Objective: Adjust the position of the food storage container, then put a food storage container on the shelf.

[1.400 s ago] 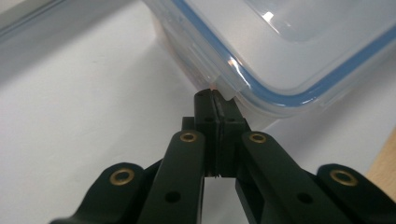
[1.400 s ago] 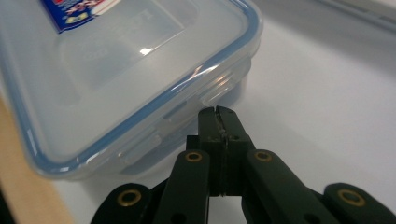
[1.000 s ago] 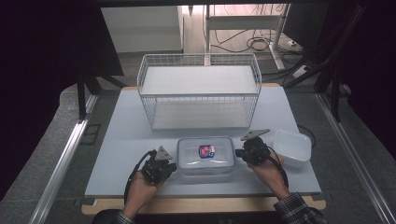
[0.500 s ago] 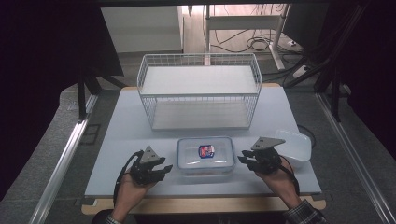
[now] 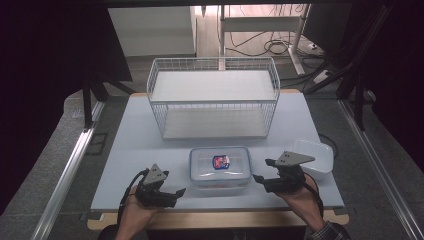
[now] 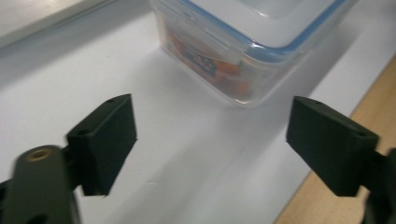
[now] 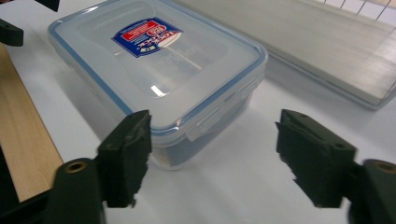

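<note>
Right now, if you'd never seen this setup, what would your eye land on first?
The clear lidded container with the red-and-blue label sits at the table's near edge, flanked by the left gripper and right gripper, both open and apart from it. Behind it stands a white wire basket, and an empty plastic tub lies off to the right.
</note>
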Available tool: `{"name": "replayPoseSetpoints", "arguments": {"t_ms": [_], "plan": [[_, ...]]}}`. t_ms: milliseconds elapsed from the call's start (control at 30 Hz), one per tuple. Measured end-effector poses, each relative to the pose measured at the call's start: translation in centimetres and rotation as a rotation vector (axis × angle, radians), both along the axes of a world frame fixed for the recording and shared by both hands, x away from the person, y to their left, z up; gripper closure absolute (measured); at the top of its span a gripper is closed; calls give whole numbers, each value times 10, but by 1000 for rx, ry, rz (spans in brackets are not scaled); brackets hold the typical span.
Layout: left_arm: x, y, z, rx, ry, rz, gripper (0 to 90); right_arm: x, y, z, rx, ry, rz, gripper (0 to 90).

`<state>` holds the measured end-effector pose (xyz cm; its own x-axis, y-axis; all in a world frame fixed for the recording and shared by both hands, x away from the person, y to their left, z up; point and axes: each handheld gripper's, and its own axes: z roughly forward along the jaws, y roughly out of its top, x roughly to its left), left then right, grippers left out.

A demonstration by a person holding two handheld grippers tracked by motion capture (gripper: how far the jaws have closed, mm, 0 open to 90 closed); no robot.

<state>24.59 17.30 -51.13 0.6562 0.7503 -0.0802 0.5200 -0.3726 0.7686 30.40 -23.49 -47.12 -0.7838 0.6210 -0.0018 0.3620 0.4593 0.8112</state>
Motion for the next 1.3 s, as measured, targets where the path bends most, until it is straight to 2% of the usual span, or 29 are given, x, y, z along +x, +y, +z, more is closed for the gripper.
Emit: {"name": "replayPoseSetpoints", "arguments": {"t_ms": [67, 200, 300, 500, 600, 700, 767, 867, 1033, 1100, 1200, 1300], "plan": [[0, 1, -1, -5, 20, 1, 105, 0, 0, -2, 4, 13, 5, 225], [-1, 3, -3, -15, 30, -3, 64, -2, -1, -5, 9, 19, 2, 171], [-2, 4, -5, -14, 24, -2, 53, -2, -1, -6, 17, 29, 2, 144], [0, 5, -9, -1, -20, 5, 30, 0, -1, -9, 14, 42, -6, 105], [3, 7, -11, -10, -3, 25, 12, 2, 0, -11, 27, 51, -20, 60], [5, 7, -12, -9, -4, 35, 2, 4, 1, -11, 28, 41, -27, 24], [5, 7, -10, -22, -11, 32, 2, 4, 2, -9, 42, 43, -22, 18], [5, 6, -6, -50, -10, 24, 2, 4, 3, -7, 31, 63, -14, 21], [9, 3, -1, -40, 2, 5, 0, 7, 8, -8, -5, 111, 11, 46], [11, 4, 4, -73, 8, -8, 0, 7, 10, -6, -17, 114, 13, 54], [17, 1, 11, -57, 0, -4, 20, 10, 12, 0, -14, 105, 15, 81], [23, -2, 17, -61, -3, -17, 41, 13, 12, 6, -1, 112, 1, 120]]}}
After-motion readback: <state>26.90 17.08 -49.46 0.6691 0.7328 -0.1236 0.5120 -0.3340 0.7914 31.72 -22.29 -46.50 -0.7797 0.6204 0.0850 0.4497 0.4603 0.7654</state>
